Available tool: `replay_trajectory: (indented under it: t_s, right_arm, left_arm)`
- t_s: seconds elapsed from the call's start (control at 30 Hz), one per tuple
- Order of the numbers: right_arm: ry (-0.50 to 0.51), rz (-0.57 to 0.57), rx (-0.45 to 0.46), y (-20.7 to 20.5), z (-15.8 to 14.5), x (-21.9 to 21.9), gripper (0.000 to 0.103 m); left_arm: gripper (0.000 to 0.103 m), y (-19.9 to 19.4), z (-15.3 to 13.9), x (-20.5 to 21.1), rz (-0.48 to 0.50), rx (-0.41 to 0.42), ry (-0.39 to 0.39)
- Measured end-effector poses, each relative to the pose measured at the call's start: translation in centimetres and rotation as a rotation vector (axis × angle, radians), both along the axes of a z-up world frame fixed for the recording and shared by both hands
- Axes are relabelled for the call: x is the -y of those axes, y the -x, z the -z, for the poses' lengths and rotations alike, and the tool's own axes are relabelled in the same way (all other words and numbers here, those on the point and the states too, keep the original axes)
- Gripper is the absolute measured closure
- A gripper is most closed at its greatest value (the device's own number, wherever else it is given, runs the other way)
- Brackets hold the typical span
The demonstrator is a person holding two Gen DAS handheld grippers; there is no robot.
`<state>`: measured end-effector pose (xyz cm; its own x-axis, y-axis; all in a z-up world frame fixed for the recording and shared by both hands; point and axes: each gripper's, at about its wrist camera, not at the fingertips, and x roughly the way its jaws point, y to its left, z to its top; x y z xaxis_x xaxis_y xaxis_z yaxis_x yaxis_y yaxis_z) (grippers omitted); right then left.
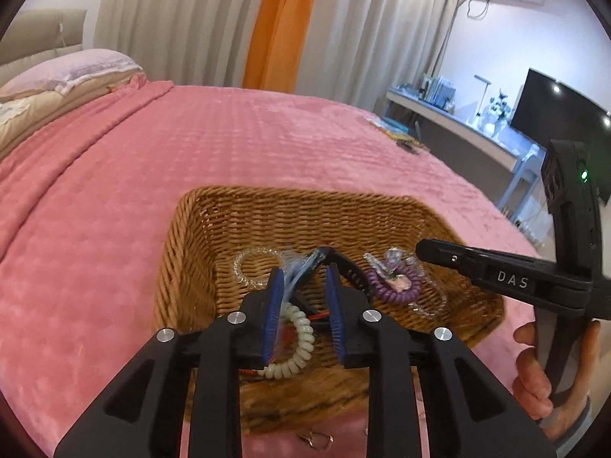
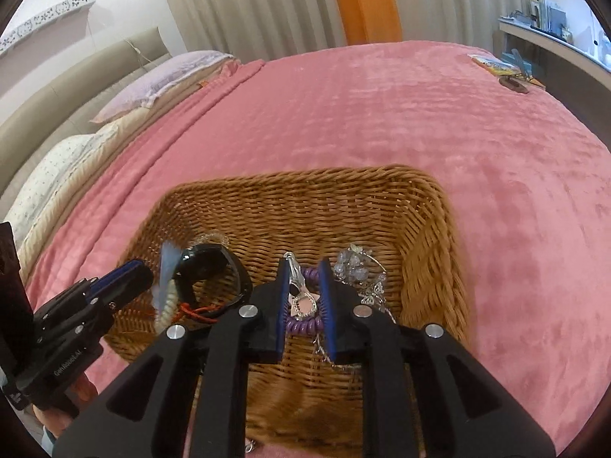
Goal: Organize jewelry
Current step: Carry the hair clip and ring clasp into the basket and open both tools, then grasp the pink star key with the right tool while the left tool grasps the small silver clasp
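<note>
Left gripper (image 1: pixel 303 267) slightly parted, gripping nothing, above cream coil bracelet (image 1: pixel 296 337) in basket (image 1: pixel 191 252).

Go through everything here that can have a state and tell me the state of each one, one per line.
Wicker basket: upright on the bed, holding jewelry.
Left gripper: fingers apart over the cream coil bracelet.
Right gripper: fingers slightly apart around the purple coil bracelet.
Television: off.
Curtains: drawn.

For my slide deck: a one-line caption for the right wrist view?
Right gripper poised over a purple coil bracelet in a wicker basket on a pink bedspread.
</note>
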<state>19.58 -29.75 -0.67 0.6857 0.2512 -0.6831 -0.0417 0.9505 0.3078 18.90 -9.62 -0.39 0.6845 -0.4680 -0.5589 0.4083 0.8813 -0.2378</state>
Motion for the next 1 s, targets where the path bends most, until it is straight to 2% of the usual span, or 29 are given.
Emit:
replay_trajectory:
  t_s: [0.07, 0.1, 0.2, 0.33, 0.43, 0.63, 0.87, 1.0]
  right_arm:
    - [-0.018, -0.006, 0.012, 1.1, -0.7, 0.0, 0.089]
    - [-0.021, -0.011, 0.019, 1.7, -1.0, -0.1, 0.089]
    - [-0.014, -0.044, 0.053, 4.4, -2.3, -1.1, 0.076]
    - [0.008, -0.131, 0.095, 7.9, -4.1, -3.4, 0.065]
    - [0.036, -0.151, 0.113, 10.8, -4.4, -4.7, 0.064]
    - [0.115, -0.197, 0.08, 14.1, -1.5, -6.1, 0.064]
    - [0.172, -0.197, -0.039, 11.6, 3.9, -6.4, 0.064]
    - [0.183, -0.205, -0.068, 9.9, 5.0, -6.3, 0.064]
  left_arm:
    - [0.069, 0.7, -0.6, -0.7, -0.004, 0.007, 0.027]
    - [0.068, 1.1, -1.0, -1.0, -0.006, 0.011, 0.04]
    - [0.068, 3.3, -2.0, -2.3, 0.01, 0.029, 0.068]
    - [0.068, 6.7, -2.5, -3.3, 0.048, 0.039, 0.059]
    - [0.061, 8.8, -2.4, -3.4, 0.054, 0.045, 0.031]
    - [0.061, 11.0, 0.1, -3.4, 0.088, 0.022, -0.059]
    - [0.061, 8.6, 4.5, -3.0, 0.09, -0.1, -0.125]
    - [0.061, 8.0, 5.5, -2.8, 0.097, -0.131, -0.119]
